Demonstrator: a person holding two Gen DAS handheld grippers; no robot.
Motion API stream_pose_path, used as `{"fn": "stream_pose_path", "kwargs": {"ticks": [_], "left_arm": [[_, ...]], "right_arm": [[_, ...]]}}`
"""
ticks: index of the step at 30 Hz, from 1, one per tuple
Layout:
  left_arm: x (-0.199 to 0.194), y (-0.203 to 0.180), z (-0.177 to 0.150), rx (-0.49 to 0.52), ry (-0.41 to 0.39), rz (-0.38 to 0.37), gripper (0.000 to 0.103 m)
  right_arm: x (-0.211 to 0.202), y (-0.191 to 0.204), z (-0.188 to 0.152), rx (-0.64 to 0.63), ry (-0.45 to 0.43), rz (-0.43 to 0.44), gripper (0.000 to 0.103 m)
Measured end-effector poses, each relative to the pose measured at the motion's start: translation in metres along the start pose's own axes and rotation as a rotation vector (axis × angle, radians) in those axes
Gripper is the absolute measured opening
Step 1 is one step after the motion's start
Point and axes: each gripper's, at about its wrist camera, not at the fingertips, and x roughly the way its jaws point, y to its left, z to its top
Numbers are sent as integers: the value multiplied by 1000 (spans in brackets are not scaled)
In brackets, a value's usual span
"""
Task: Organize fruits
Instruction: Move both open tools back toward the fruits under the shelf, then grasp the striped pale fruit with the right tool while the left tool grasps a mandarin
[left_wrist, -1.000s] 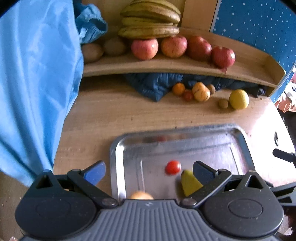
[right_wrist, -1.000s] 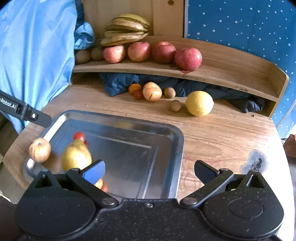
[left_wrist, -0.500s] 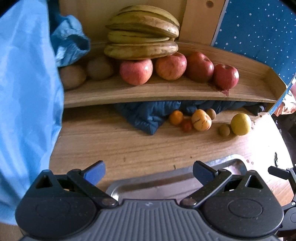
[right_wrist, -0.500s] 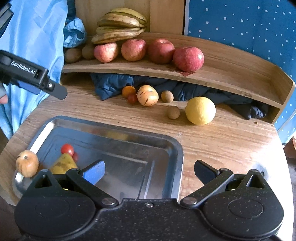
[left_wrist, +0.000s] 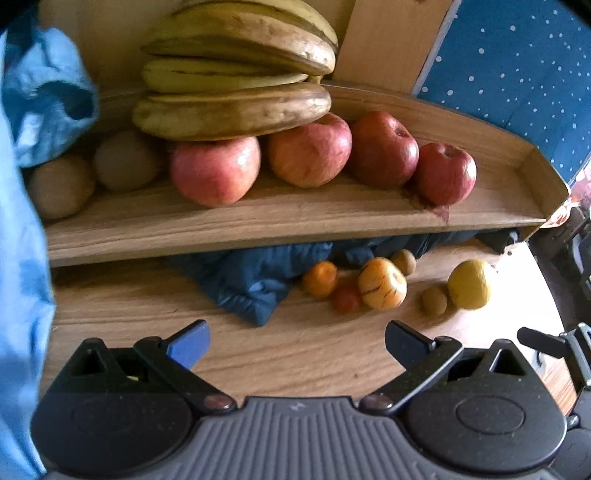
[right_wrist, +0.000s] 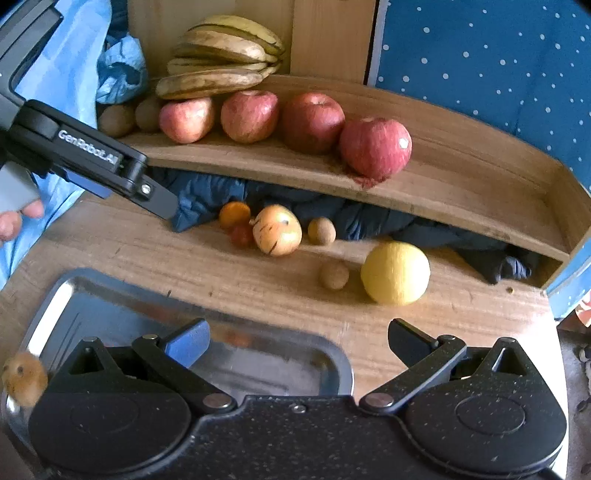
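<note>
Six loose fruits are left on the tabletop, ahead of both tongs.

The cluster of orange fruit (left_wrist: 320, 278), small red fruit (left_wrist: 346, 298) and striped fruit (left_wrist: 382, 283) is seen ahead and slightly right of the left tongs (left_wrist: 297, 341); the yellow fruit (right_wrist: 395, 272) is nearer the right tongs (right_wrist: 299, 341). Both tongs are spread wide and nothing is held. The metal tray (right_wrist: 328, 360) is placed just below the right tongs.

A curved wooden shelf with a raised rim (right_wrist: 461, 177) stands on a wood-grain tabletop (left_wrist: 314, 354), backed by pale timber panelling (right_wrist: 328, 37). Dark blue fabric dotted with white (right_wrist: 498, 55) hangs at right, a light blue cloth (left_wrist: 22, 258) at left, all in soft daylight.
</note>
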Motion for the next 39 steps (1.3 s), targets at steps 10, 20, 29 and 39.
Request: {"fn": "stream_pose_path", "kwargs": {"ticks": [10, 20, 29, 39], "left_arm": [[37, -8, 14, -52, 29, -45, 102], [60, 1, 15, -148, 45, -31, 100], [68, 2, 13, -196, 30, -69, 88], [68, 8, 16, -229, 31, -142, 77]], "right_arm": [[25, 1, 22, -13, 10, -34, 102], [45, 8, 31, -32, 16, -63, 102], [55, 15, 43, -80, -20, -122, 98], [69, 16, 47, -85, 6, -103, 89]]}}
